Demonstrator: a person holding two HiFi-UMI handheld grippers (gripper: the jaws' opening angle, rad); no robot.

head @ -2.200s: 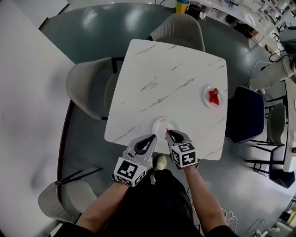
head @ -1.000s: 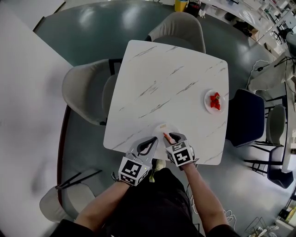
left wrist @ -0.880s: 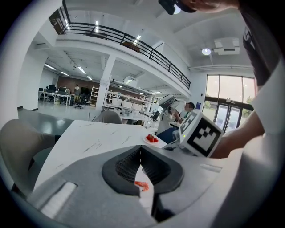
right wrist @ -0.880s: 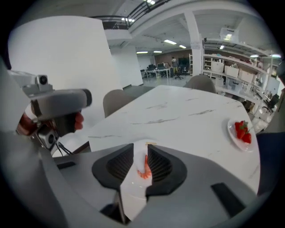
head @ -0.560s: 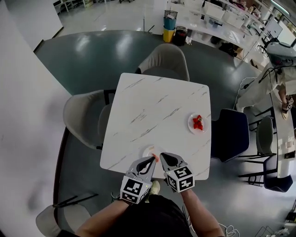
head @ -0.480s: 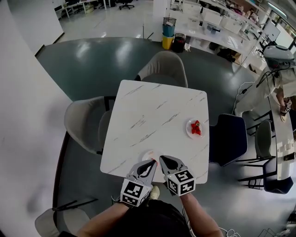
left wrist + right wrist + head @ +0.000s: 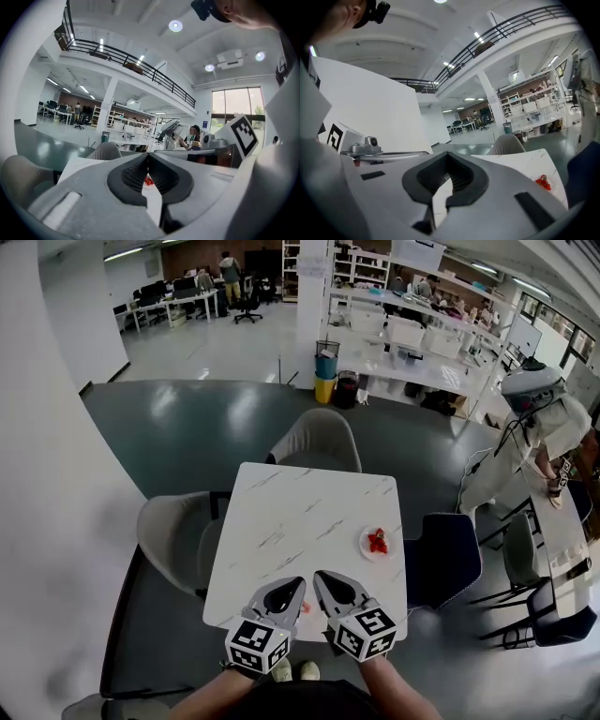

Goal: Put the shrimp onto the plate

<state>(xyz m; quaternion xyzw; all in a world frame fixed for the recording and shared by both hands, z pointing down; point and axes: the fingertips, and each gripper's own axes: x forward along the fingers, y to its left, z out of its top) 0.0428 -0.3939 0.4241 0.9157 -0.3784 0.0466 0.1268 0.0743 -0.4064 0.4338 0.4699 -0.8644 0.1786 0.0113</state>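
In the head view both grippers hover side by side above the near edge of the white marble table [image 7: 300,512]. My left gripper [image 7: 297,583] is shut with nothing in it. My right gripper [image 7: 320,576] is also shut and empty. A bit of orange-red shrimp [image 7: 306,607] shows between them; the plate under it is hidden. A small white plate [image 7: 377,543] with red shrimps lies near the table's right edge, also seen as red shrimps [image 7: 542,182] in the right gripper view. In the left gripper view a red shrimp [image 7: 148,180] shows behind the closed tips, lying on the table.
Grey chairs stand at the far side [image 7: 313,442] and the left side [image 7: 173,535] of the table, and a dark blue chair [image 7: 441,559] at its right. A person in white [image 7: 525,442] stands further right beside a bench. Shelves and desks fill the back of the hall.
The right gripper brought a shrimp to the near plate, let it go and then shut. Both grippers have risen from the table, and the head view has tilted up onto the hall.
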